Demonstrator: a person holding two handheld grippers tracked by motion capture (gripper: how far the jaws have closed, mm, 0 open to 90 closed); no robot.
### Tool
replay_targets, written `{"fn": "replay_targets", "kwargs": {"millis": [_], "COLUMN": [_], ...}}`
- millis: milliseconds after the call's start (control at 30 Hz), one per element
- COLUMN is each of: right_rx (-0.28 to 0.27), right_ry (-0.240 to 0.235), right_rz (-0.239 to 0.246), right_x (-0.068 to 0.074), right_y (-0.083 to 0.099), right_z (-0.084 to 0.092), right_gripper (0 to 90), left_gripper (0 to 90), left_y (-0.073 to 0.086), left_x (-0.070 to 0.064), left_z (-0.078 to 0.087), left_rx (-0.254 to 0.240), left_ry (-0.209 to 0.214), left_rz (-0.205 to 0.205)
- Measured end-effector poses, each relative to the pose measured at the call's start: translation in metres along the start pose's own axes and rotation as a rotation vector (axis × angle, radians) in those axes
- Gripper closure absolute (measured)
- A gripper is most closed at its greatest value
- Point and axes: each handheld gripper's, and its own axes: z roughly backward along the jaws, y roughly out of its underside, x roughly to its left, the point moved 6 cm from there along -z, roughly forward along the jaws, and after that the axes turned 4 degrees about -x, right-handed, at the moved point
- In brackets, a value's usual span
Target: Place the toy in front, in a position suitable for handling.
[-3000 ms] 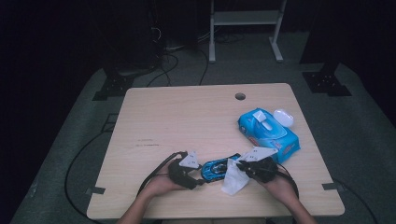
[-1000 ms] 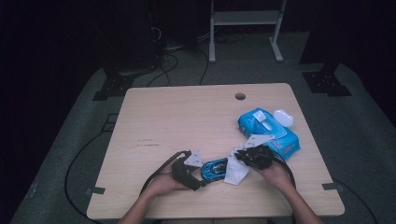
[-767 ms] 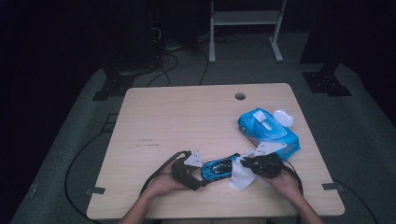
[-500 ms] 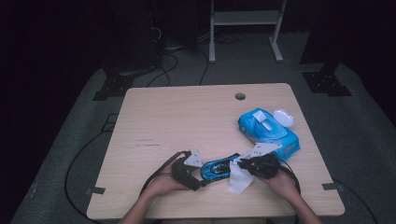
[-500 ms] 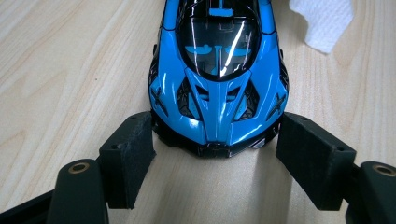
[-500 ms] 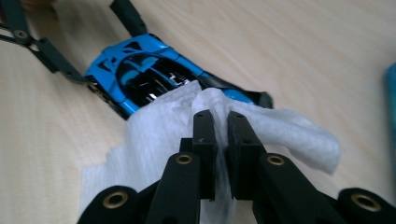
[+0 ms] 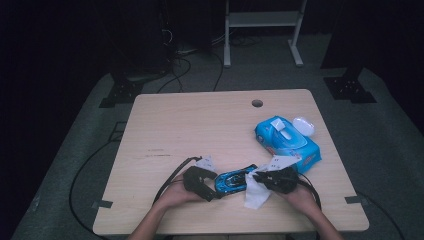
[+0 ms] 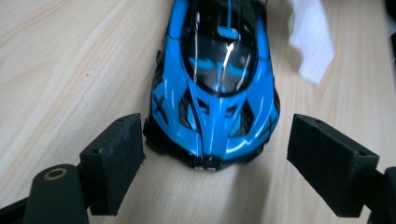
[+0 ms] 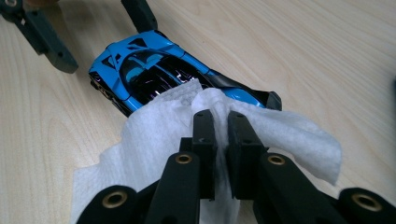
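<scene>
Between left hand-held gripper (image 8: pixel 212 175) pads, toy car (image 8: pixel 215 84)

Black grippers (image 7: pixel 212 192) with brass screws, trailing black cables.

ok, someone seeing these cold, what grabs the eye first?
The shiny blue toy car near the table's front edge, lying between the two grippers. The right gripper is clamped on a white wipe draped over one end of the car, while the left gripper has just been opening and its pads stand clear on either side of the other end. A blue wipe pack sits toward the right.
</scene>
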Motion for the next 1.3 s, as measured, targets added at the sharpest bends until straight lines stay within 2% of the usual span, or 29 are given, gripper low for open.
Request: {"fn": "replay_targets", "kwargs": {"millis": [33,67,100,200,233,267,433,533,633,700,733,767,800,833,900,933,967,1000,1033,1067,1100,1133,1167,1200,1233,1300], "right_rx": [-0.003,-0.003,-0.017,-0.038,-0.041,-0.048,-0.082,-0.083,-0.075,-0.069,-0.069,-0.061,-0.061,-0.05,-0.051,-0.051,-0.068,-0.068,-0.101,-0.117,-0.138,-0.154,-0.168,-0.168,-0.194,-0.204], "right_ry": [0.004,0.004,0.008,0.009,0.01,0.014,-0.005,-0.013,-0.025,-0.026,-0.026,-0.031,-0.031,-0.044,-0.048,-0.048,-0.058,-0.058,-0.078,-0.079,-0.079,-0.088,-0.079,-0.079,-0.054,-0.026], "right_rz": [0.007,0.007,0.025,0.041,0.064,0.091,0.104,0.113,0.118,0.12,0.12,0.119,0.119,0.11,0.094,0.094,0.072,0.072,0.05,0.049,0.046,0.038,0.034,0.034,0.02,0.004], "right_x": [0.0,0.0,0.001,0.004,0.005,0.008,0.013,0.016,0.018,0.02,0.02,0.022,0.022,0.022,0.023,0.023,0.024,0.024,0.024,0.025,0.024,0.024,0.023,0.023,0.018,0.014], "right_y": [0.001,0.001,0.002,0.004,0.005,0.006,0.013,0.014,0.016,0.017,0.017,0.018,0.018,0.019,0.018,0.018,0.014,0.014,0.007,0.003,-0.001,-0.006,-0.009,-0.009,-0.015,-0.018], "right_z": [0.001,0.001,0.001,0.002,0.003,0.005,0.011,0.013,0.015,0.016,0.016,0.018,0.018,0.019,0.02,0.02,0.022,0.022,0.026,0.028,0.031,0.034,0.037,0.037,0.041,0.042], "right_gripper": [82.4,82.4,82.5,82.9,82.9,83.1,83.2,83.2,83.3,83.2,83.2,83.3,83.3,83.2,83.2,83.2,83.2,83.2,83.2,83.2,83.2,83.2,83.2,83.2,83.2,83.2], "left_gripper": [17.5,17.6,17.8,18.9,18.9,20.5,21.3,23.1,30.4,34.7,35.9,38.5,43.4,51.3,51.4,51.2,51.4,51.8,53.3,55.5,58.9,60.5,60.7,61.6,62.7,63.5], "left_y": [0.0,0.0,0.0,-0.001,-0.001,-0.002,-0.004,-0.005,-0.005,-0.006,-0.006,-0.008,-0.008,-0.011,-0.01,-0.01,-0.01,-0.01,-0.012,-0.012,-0.014,-0.014,-0.015,-0.015,-0.014,-0.015], "left_x": [0.002,0.002,0.005,0.007,0.007,0.009,0.006,0.002,-0.005,-0.008,-0.008,-0.01,-0.01,-0.01,-0.011,-0.011,-0.015,-0.015,-0.018,-0.018,-0.022,-0.022,-0.025,-0.025,-0.026,-0.03], "left_z": [0.0,0.0,-0.001,-0.001,-0.001,-0.002,-0.005,-0.007,-0.011,-0.011,-0.011,-0.008,-0.008,-0.003,-0.003,-0.003,-0.003,-0.003,-0.001,-0.001,0.002,0.002,0.002,0.002,0.002,0.002], "left_rx": [-0.006,-0.006,-0.013,-0.022,-0.031,-0.051,-0.058,-0.052,-0.04,-0.041,-0.041,-0.063,-0.063,-0.117,-0.109,-0.109,-0.103,-0.103,-0.113,-0.113,-0.146,-0.146,-0.144,-0.144,-0.146,-0.145], "left_ry": [0.01,0.01,0.016,0.012,0.017,0.018,0.03,0.047,0.08,0.075,0.075,0.081,0.081,0.062,0.05,0.05,0.029,0.029,0.011,0.011,0.008,0.008,-0.005,-0.005,-0.003,-0.027], "left_rz": [0.035,0.035,0.06,0.085,0.098,0.131,0.147,0.128,0.098,0.073,0.073,0.051,0.051,0.039,0.004,0.004,-0.046,-0.046,-0.114,-0.114,-0.143,-0.143,-0.168,-0.168,-0.187,-0.231]}}
